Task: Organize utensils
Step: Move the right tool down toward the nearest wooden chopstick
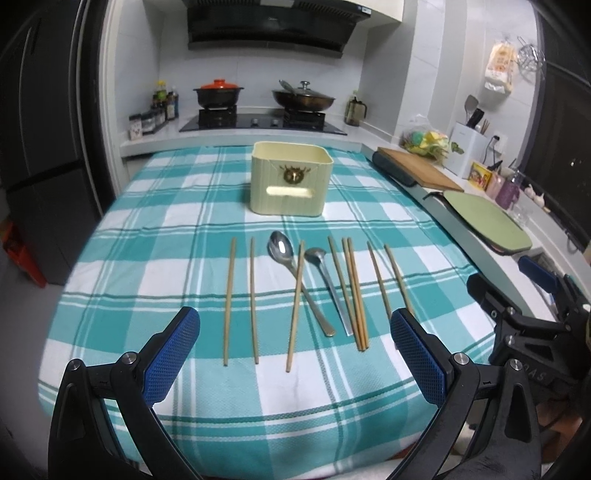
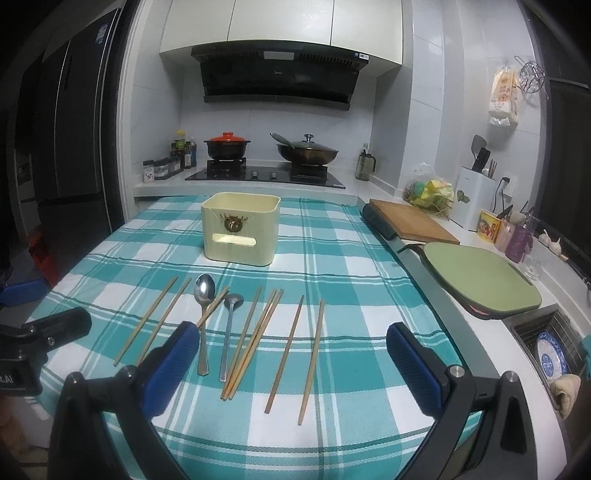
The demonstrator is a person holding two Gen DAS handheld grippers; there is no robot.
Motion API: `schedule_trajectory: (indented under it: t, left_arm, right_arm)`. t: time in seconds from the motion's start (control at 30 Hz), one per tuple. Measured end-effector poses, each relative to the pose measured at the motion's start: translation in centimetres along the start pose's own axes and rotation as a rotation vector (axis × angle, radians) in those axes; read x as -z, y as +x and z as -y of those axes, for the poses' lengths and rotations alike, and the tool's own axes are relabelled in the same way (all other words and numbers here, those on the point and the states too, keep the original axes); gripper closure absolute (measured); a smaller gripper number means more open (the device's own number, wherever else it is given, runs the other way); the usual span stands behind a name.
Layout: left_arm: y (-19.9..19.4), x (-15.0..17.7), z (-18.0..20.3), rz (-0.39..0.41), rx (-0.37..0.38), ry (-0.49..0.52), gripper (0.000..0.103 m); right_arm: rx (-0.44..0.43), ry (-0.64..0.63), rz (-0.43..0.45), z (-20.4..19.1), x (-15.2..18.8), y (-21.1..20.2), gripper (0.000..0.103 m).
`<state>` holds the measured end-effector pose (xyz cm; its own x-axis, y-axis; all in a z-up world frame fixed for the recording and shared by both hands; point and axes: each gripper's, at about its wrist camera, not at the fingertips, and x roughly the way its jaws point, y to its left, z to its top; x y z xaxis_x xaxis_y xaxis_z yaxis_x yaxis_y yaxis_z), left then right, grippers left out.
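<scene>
Left gripper [image 1: 295, 354] spread wide, wooden chopsticks [image 1: 229, 301], steel spoons [image 1: 282, 249]

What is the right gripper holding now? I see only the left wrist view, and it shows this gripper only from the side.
Observer: Nothing. In the right wrist view the right gripper is open, with its fingers wide apart above the chopsticks.
Operator: And what is to the right of the green cutting board?
Observer: Beside the green cutting board there is a sink, and a blue-patterned plate lies in it.
Operator: My view stops at the range hood. What is above it?
Observer: White wall cabinets hang over the range hood.
</scene>
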<state>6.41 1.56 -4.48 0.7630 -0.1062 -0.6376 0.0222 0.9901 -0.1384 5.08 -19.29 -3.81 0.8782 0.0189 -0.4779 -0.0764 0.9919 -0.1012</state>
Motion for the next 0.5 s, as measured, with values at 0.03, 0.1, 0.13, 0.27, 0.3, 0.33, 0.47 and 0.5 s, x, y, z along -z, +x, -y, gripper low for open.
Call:
schedule_trajectory:
  t: [0.03, 0.1, 0.13, 0.27, 0.3, 0.33, 0.47, 0.5]
  left_arm:
    - [0.6, 0.2, -0.5, -0.013, 0.01, -0.012, 0.0]
    - [1.9, 0.5, -1.5, -0.054, 0.008, -0.037, 0.0]
    - [2.8, 0.7, -2.2, -0.076, -0.006, -0.053, 0.0]
    - [5.5, 0.4, -5.1, -0.148, -0.115, -0.098, 0.0]
    - [5.8, 0.3, -5.9, -0.147, -0.128, -0.108, 0.0]
    - [6.2, 0.0, -6.6, -0.144, -0.145, -0.118, 0.0]
    - [8.2, -0.5, -8.5, -0.162, -0.189, -0.128, 0.0]
    - [9.1, -0.6, -8.7, -0.182, -0.19, -0.133, 0.0]
  right_arm:
    - [0.003, 0.001, 0.006, 0.1, 0.1, 0.1, 0.0]
    - [0.009, -0.004, 0.003, 0.2, 0.4, 0.6, 0.0]
    - [0.01, -0.008, -0.017, 0.3, 0.7, 1.1, 0.0]
    - [0.005, 0.004, -0.091, 0.8, 1.4, 3.7, 0.0]
    - [0.004, 0.011, -0.108, 1.1, 1.5, 4.3, 0.0]
    - [0.001, 0.02, -0.118, 1.4, 1.4, 4.8, 0.0]
    - [0.017, 0.044, -0.126, 2.8, 1.2, 6.6, 0.0]
    - [0.016, 0.047, -0.132, 3.0, 1.2, 7.1, 0.0]
